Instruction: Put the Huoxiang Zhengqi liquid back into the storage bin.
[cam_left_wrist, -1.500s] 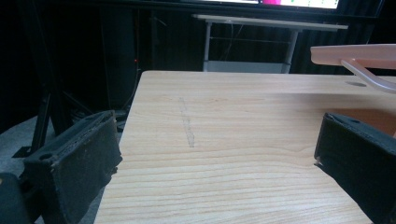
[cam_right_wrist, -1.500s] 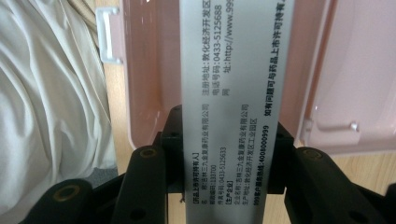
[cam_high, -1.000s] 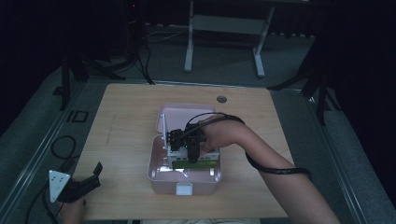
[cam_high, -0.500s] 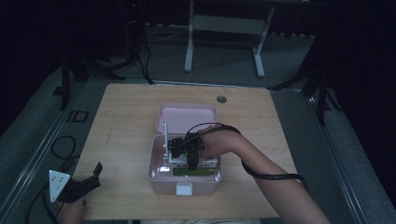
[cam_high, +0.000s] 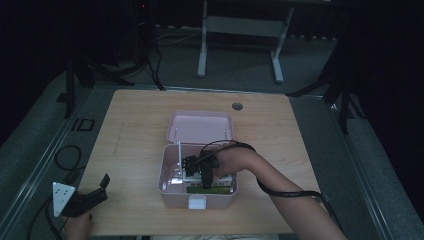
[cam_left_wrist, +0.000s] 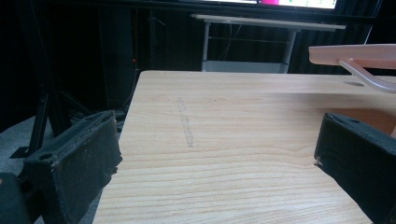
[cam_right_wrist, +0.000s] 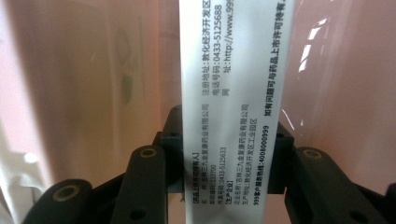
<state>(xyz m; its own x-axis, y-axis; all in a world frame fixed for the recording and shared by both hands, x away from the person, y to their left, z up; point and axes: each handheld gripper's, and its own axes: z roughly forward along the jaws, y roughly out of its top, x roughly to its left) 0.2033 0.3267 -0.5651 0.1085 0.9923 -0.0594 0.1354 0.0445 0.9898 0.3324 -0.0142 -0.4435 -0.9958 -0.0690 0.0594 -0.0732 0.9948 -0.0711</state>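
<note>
Having moved nearer the pink box's (cam_high: 197, 187) front since a second ago, the right claw (cam_high: 205, 176) is gripping a white medicine carton (cam_right_wrist: 233, 93) inside it, while the left claw (cam_high: 92, 196) is resting open at the worktop's (cam_high: 280, 130) corner.

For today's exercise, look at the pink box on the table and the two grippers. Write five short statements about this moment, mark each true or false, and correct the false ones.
1. The pink box has its lid open. True.
2. The right gripper is shut on a white carton. True.
3. The left gripper reaches into the box. False: it sits near the table's front left corner, apart from the box.
4. The left gripper's jaws hold something. False: they stand open with bare table between them.
5. The carton bears printed text. True.
</note>
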